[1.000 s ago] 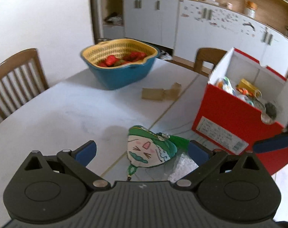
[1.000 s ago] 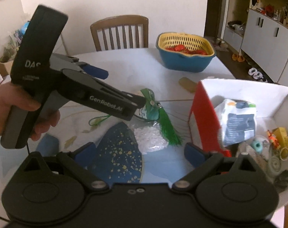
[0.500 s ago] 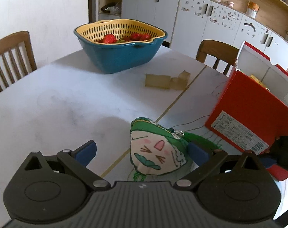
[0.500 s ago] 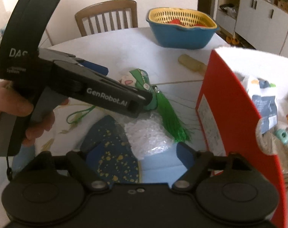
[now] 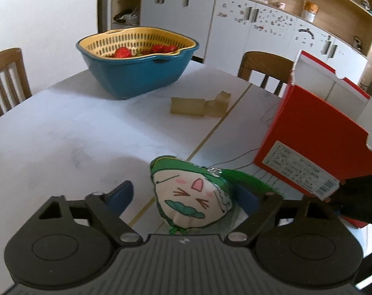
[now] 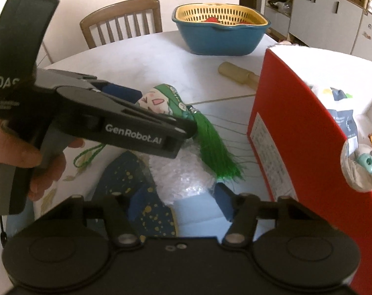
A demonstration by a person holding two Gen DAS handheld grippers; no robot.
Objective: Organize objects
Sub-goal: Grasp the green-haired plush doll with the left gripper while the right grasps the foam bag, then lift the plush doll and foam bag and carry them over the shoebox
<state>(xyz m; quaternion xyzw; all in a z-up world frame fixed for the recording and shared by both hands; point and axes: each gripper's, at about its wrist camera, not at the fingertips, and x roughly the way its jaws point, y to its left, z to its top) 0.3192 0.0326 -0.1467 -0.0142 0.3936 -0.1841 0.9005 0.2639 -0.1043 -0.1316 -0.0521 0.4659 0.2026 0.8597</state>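
Observation:
A cloth charm (image 5: pixel 193 191) with a drawn face, green cap and green tassel (image 6: pixel 214 147) lies on the white table (image 5: pixel 63 135). My left gripper (image 5: pixel 186 194) is open, its blue pads on either side of the charm, close around it. It also shows in the right wrist view (image 6: pixel 146 113) held by a hand. My right gripper (image 6: pixel 178 204) is open and low over a clear plastic bag (image 6: pixel 183 174) and a dark blue speckled piece (image 6: pixel 136 196). The red box (image 6: pixel 296 152) holding several small items stands just to the right.
A blue basin with a yellow strainer of strawberries (image 5: pixel 136 59) stands at the far side. Tan blocks (image 5: pixel 198 105) lie mid-table. Wooden chairs (image 5: pixel 262 71) ring the table. White cabinets stand behind. A green cord loop (image 6: pixel 90 154) lies on the table.
My left gripper has come down and forward so the charm sits between its pads. My right gripper has dropped lower and nearer the plastic bag and the red box.

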